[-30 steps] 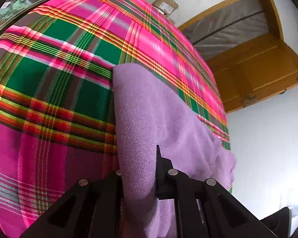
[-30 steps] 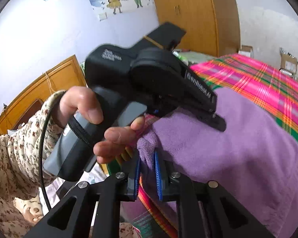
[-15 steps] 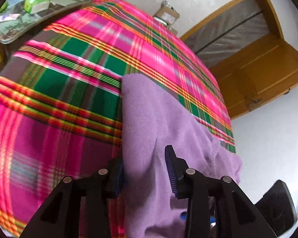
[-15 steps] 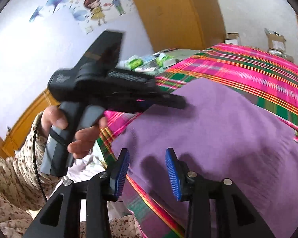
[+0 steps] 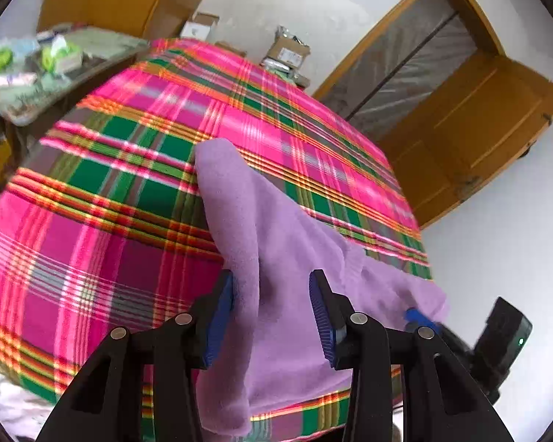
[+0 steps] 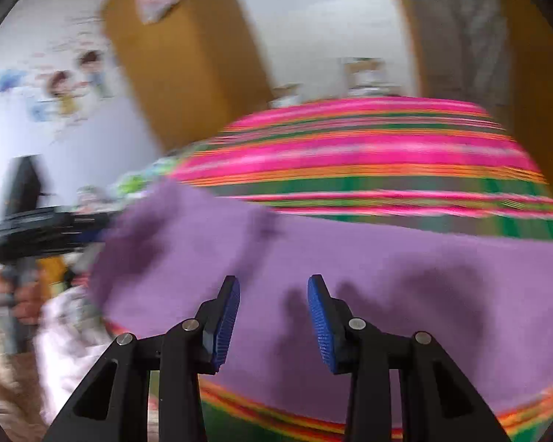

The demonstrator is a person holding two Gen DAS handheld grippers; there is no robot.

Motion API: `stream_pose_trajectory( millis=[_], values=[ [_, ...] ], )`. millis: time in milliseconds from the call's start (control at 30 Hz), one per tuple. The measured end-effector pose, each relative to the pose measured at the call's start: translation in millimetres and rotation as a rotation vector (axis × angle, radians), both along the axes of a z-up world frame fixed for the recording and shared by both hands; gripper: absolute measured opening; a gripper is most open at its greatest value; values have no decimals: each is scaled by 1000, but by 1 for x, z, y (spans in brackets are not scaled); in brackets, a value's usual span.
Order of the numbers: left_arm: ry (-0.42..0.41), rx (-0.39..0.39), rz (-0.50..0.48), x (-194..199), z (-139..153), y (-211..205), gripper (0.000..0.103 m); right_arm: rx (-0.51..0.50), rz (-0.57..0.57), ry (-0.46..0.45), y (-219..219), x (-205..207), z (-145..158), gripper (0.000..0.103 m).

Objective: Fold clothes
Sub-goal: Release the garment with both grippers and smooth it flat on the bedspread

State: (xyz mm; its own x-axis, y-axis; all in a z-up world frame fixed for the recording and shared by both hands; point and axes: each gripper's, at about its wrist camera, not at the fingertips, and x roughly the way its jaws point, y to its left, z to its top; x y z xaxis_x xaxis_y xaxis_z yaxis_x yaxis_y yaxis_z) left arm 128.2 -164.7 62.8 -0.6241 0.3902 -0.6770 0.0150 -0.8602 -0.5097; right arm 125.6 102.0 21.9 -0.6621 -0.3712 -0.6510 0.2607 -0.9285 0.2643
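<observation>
both claws have just been opening: left claw (image 5: pixel 272 316) and right claw (image 6: pixel 273 322) gape, gripping nothing, above the purple cloth (image 5: pixel 276 250) on the plaid bed (image 5: pixel 103 199).

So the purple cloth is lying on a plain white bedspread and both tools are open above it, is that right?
Not quite. The bedspread is not plain white: it is a pink, green and orange plaid, as the left wrist view shows. The rest holds: the purple cloth lies on it, and the left tool and right tool are both open, their jaws having just opened off it.
</observation>
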Motion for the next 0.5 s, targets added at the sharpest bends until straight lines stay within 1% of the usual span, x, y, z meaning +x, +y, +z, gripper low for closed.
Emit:
stream_pose_trajectory(
  millis=[33,133,200,267,333,400,467,500],
  values=[
    [7,-20,2,3,3,4,43,17,-44,-16,12,-1,-6,39],
    [19,-10,-2,7,7,10,43,67,-175,-60,48,-5,-23,39],
    [13,-19,23,7,5,10,43,59,-226,-61,70,-1,-28,39],
    [15,-18,38,9,6,9,43,64,-241,-38,86,8,-28,38],
    [23,-12,40,12,8,10,43,123,-271,-21,94,14,-27,38],
    [38,4,18,15,14,17,43,155,-296,-11,103,22,-28,36],
    [53,-1,-3,15,18,28,45,189,-323,-3,112,29,-29,36],
    [56,-1,-19,14,19,34,46,223,-357,-2,119,33,-30,36]
  ],
)
